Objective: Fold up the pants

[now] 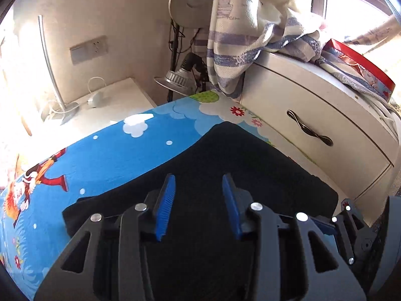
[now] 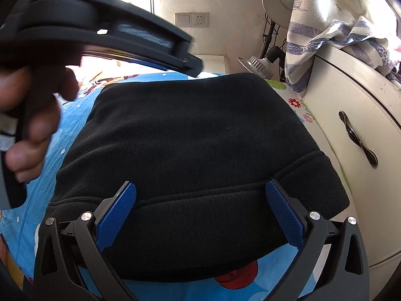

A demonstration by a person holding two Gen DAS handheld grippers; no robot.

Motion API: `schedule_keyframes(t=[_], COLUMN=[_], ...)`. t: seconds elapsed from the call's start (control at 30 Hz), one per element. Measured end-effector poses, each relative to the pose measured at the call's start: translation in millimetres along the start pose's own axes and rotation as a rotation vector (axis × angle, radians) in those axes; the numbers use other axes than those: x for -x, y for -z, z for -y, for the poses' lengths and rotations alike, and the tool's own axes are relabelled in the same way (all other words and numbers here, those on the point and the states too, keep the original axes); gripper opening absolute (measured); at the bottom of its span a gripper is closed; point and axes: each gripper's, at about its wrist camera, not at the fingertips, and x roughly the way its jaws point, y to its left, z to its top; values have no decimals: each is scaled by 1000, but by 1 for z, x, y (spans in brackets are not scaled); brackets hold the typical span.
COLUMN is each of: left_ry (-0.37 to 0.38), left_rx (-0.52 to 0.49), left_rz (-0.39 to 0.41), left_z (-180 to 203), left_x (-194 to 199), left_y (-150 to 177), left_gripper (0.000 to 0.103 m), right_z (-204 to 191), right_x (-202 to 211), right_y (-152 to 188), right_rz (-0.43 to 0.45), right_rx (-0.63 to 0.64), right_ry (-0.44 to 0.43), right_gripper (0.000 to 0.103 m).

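Blue cartoon bedsheet (image 1: 107, 155) covers the bed. A cream drawer cabinet (image 1: 313, 115) stands at the sheet's 3 o'clock side, and a striped cloth (image 1: 235, 37) hangs at 12 o'clock. The black pants (image 2: 190, 135) lie folded into a thick pad on the sheet, close beside the cabinet. The right gripper (image 2: 200, 195) sits at the pad's 6 o'clock edge, its blue pads (image 2: 117, 215) spread wide on both sides of the thick hem, not squeezing it. The left gripper (image 1: 198, 188) hangs over the pants, partly open, with nothing pinched. A hand (image 2: 32, 115) holds it at 9 o'clock.
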Motion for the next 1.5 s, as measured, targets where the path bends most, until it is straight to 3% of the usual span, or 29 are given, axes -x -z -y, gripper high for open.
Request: schedule_keyframes(t=[0.07, 0.17, 0.23, 0.3, 0.37, 0.5, 0.63, 0.77, 0.87, 0.9, 0.93, 1.0, 1.13, 1.2, 1.37, 1.5], left_ry=[49, 18, 26, 9, 14, 20, -4, -7, -32, -34, -11, 21, -20, -18, -29, -59], left_rx=[-36, -80, -43, -58, -45, -38, -46, -22, -31, -29, -13, 7, -76, -51, -51, -57], left_rz=[-67, -124, -188, -189, -187, -191, -205, -204, -177, -147, -119, -99, -184, -203, -227, -192], left_z=[9, 22, 23, 27, 24, 22, 25, 22, 24, 25, 26, 29, 50, 49, 50, 54], left_x=[-40, -87, -110, -113, -111, -112, -115, -117, -113, -107, -101, -95, -120, -132, -151, -156], left_y=[-19, -39, -42, -41, -38, -38, -41, -42, -46, -49, -54, -62, -59, -61, -69, -66], left_gripper=[39, 39, 39, 39, 39, 39, 41, 44, 46, 41, 28, 14, 13, 13, 13, 17], right_z=[0, 2, 4, 11, 26, 63, 87, 101, 92, 90, 90, 94, 94, 94, 94, 96], right_x=[1, 2, 3, 13, 32, 48, 3, -11, -9, -9, -9, -10, -9, -9, -10, -16], right_y=[1, 1, 0, -7, -14, -28, -12, 9, 8, 8, 8, 12, 13, 13, 12, 10], right_rz=[-2, -11, -23, -45, 5, 113, -41, -48, -58, -55, -56, -57, -52, -51, -49, -52], right_rx=[-5, -11, -13, -34, -83, -167, -200, -287, -260, -251, -257, -283, -290, -294, -286, -284], right_ry=[-1, -9, -12, -38, -30, 95, 139, 41, 61, 64, 57, 32, 29, 29, 37, 33], right_gripper=[99, 99, 98, 97, 97, 97, 97, 97, 97, 97, 97, 97, 97, 97, 97, 97])
